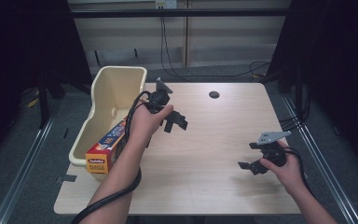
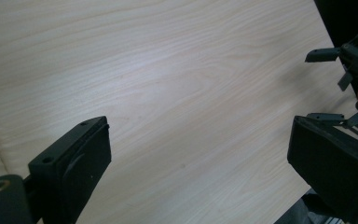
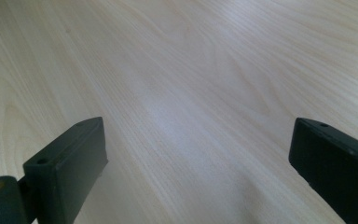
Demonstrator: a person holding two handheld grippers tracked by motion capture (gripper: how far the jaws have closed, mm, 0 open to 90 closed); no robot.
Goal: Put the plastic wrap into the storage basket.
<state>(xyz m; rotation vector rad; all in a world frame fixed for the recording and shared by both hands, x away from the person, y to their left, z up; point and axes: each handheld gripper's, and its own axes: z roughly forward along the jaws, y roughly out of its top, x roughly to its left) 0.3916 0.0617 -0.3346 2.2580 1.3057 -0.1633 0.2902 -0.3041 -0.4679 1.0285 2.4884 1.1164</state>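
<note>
A person's left hand holds my left gripper [image 1: 175,123] above the table's middle left, just right of a cream plastic bin [image 1: 103,88]. Its jaws stand wide open with nothing between them, and in the left gripper view [image 2: 200,126] only bare wood lies under them. An orange and blue box of plastic wrap [image 1: 106,150] leans in the bin, its near end sticking out over the front rim. My right gripper [image 1: 249,167] is held low near the table's front right, jaws pointing left. In the right gripper view [image 3: 198,126] they are open over bare wood.
The light wooden table [image 1: 214,135] has a small round black hole [image 1: 214,94] near its far edge. A thick black cable [image 1: 116,191] trails from the left gripper along the forearm. The right gripper [image 2: 349,60] appears far off in the left gripper view.
</note>
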